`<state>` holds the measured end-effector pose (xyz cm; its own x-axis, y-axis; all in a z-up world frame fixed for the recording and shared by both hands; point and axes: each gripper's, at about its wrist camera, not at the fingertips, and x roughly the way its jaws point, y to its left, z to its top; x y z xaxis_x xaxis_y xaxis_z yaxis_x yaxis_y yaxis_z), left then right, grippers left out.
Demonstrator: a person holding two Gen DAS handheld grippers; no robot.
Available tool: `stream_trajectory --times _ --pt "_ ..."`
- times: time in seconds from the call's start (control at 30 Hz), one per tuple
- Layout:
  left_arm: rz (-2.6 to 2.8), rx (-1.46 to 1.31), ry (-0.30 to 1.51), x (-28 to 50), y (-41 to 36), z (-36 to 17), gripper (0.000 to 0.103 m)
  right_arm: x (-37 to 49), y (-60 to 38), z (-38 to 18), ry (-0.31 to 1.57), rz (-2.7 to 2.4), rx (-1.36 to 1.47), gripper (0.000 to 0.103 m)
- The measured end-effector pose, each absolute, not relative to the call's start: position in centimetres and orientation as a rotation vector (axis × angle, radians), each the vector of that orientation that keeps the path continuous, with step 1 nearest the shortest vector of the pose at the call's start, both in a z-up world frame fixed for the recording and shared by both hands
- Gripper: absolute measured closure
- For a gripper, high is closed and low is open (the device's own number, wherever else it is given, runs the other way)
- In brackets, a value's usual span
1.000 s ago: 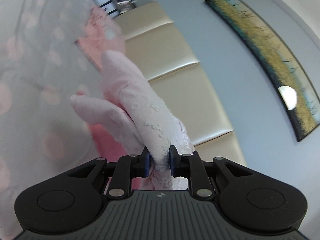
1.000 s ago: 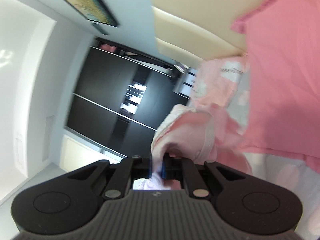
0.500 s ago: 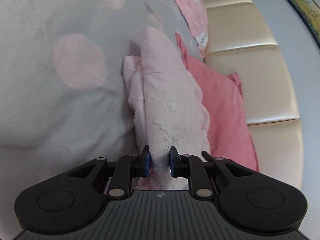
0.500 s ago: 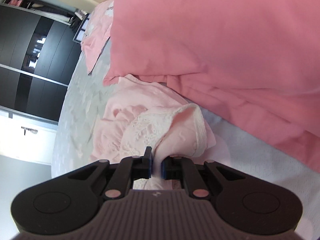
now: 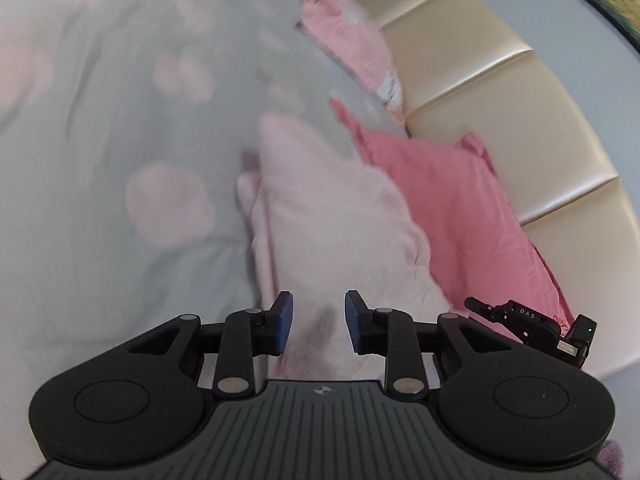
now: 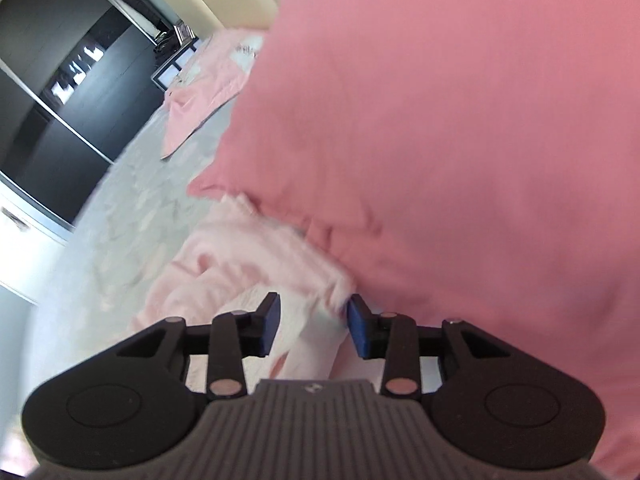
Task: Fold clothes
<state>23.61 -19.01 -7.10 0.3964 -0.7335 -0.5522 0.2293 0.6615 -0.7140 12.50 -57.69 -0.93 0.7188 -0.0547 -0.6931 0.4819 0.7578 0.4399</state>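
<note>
You're at the release step: the pale pink garment (image 5: 332,232) lies bunched on the grey spotted bedspread (image 5: 100,240), just at 9 o'clock of the darker pink pillow (image 5: 452,208).

Your left gripper (image 5: 318,322) is opening, jaws partly apart, cloth lying between the pads but not pinched. Your right gripper (image 6: 312,326) is opening too; the garment (image 6: 248,264) runs between its jaws, one frilly edge brushing the 3 o'clock pad, no real grip visible.

Next move, my guess: back both grippers clear, then find a hem or sleeve and spread the piece flat. It's too crumpled to fold as is, and the pillow (image 6: 460,140) crowds it.

Count: two grippers, one pale garment in hand, one more pink garment (image 5: 348,36) at 12 o'clock by the cream headboard (image 5: 500,92), one pillow.
</note>
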Motion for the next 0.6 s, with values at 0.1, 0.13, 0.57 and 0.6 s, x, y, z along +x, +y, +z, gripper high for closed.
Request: stream_trajectory --times 0.1,0.13,0.57,0.6 --pt "-0.693 -0.526 0.92 24.3 -20.5 -4.6 0.078 13.5 -56.0 0.0 0.679 -0.246 0.551 0.076" --pt "-0.704 -0.487 0.91 24.6 -21.4 -4.0 0.078 14.0 -55.3 -0.2 0.683 -0.201 0.542 0.083" --pt "-0.537 -0.366 1.047 29.2 -25.4 -9.6 0.088 22.1 -50.1 -6.3 0.812 -0.06 0.44 0.092" --pt "-0.523 -0.359 1.06 29.5 -25.2 -10.2 0.088 22.4 -50.2 -6.7 0.811 -0.065 0.444 0.095"
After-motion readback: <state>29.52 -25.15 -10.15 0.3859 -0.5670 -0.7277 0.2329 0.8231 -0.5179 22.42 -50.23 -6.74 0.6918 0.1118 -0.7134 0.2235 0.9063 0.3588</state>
